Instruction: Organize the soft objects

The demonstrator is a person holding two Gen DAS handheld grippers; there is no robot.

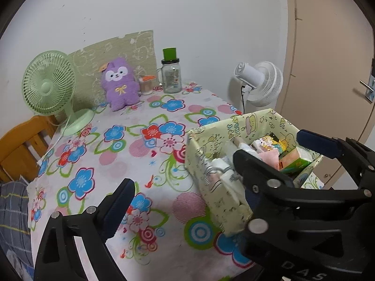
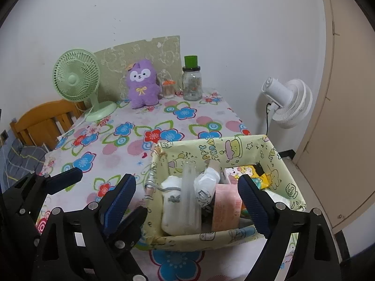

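Note:
A purple plush toy (image 1: 119,82) sits upright at the far end of the flower-patterned table (image 1: 131,154); it also shows in the right wrist view (image 2: 141,84). A pale yellow-green patterned box (image 1: 218,171) holding packets and small items stands at the table's near right; in the right wrist view the box (image 2: 211,237) lies between my fingers. My left gripper (image 1: 185,187) is open and empty, above the table left of the box. My right gripper (image 2: 187,203) is open and empty, with its fingers on either side of the box; it also shows in the left wrist view (image 1: 276,149).
A green desk fan (image 1: 51,86) stands at the far left. A glass jar with a green lid (image 1: 171,75) and a small cup (image 1: 146,84) stand beside the plush. A white fan (image 1: 260,82) stands on the floor at right, near a beige door (image 1: 328,70). A wooden chair (image 1: 18,145) is at left.

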